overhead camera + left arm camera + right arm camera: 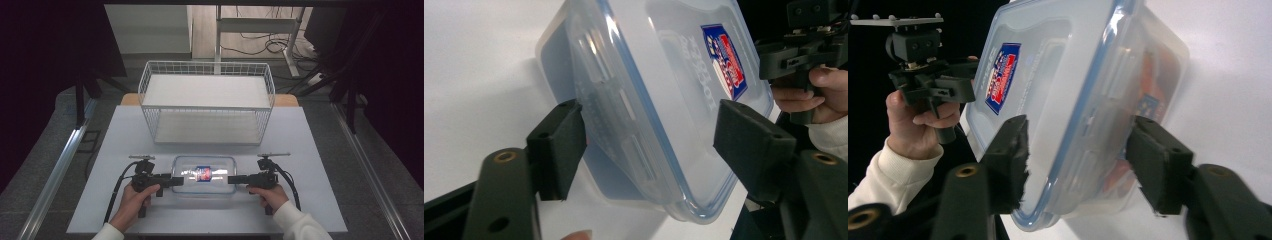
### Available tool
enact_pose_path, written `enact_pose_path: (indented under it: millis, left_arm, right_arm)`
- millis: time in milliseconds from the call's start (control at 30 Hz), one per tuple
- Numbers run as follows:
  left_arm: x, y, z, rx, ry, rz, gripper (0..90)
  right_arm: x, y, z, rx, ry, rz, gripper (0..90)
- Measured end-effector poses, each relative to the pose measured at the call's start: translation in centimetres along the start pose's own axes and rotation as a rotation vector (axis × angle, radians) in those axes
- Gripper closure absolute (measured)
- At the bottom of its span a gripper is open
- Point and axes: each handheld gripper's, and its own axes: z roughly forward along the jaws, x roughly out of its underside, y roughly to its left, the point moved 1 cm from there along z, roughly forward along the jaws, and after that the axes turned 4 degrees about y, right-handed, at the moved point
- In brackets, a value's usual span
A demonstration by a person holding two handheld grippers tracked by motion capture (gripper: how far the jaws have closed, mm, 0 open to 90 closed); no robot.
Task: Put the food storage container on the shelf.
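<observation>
The clear plastic container [204,174], lid on with a red-and-blue label [203,173] facing up, is lying flat on the white table [125,145] at the 6 o'clock side of the high view, just short of the wire basket [207,102] standing at 12 o'clock from it. Its long axis is running 9 to 3 o'clock, one short end pointing at each gripper.

The left gripper [176,181] is meeting the container's 9 o'clock end. In the left gripper view its jaws are straddling that end [634,115]; one pad is lying against the side wall, the other is standing just off the lid, so a firm hold cannot be confirmed.

The right gripper [231,179] is meeting the 3 o'clock end. In the right gripper view its jaws are sitting either side of the container [1083,100], pads touching lid and base, at medium width.
</observation>
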Motion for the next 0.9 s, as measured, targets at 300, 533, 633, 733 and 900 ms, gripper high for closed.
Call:
enact_pose_path:
  millis: [300, 533, 633, 733, 900]
  left_arm:
    - [0.5, -0.1, -0.5, 0.023, -0.017, -0.009, 38.0]
    - [0.8, -0.3, -0.9, 0.039, -0.024, 0.001, 42.2]
    - [0.8, -0.4, -1.0, 0.042, -0.021, 0.004, 43.2]
    - [0.9, -0.6, -1.1, 0.039, -0.015, 0.013, 43.6]
    - [1.1, -0.7, -1.2, 0.034, -0.014, 0.012, 44.2]
  right_arm:
    - [0.9, 0.7, -0.3, 0.013, -0.025, -0.016, 47.8]
    - [1.2, 1.0, -0.6, 0.010, -0.025, -0.033, 50.1]
    - [1.2, 1.1, -0.7, 0.012, -0.024, -0.036, 50.5]
    - [1.3, 1.1, -0.7, 0.010, -0.021, -0.036, 51.2]
    - [1.4, 1.2, -0.8, 0.004, -0.022, -0.028, 52.9]
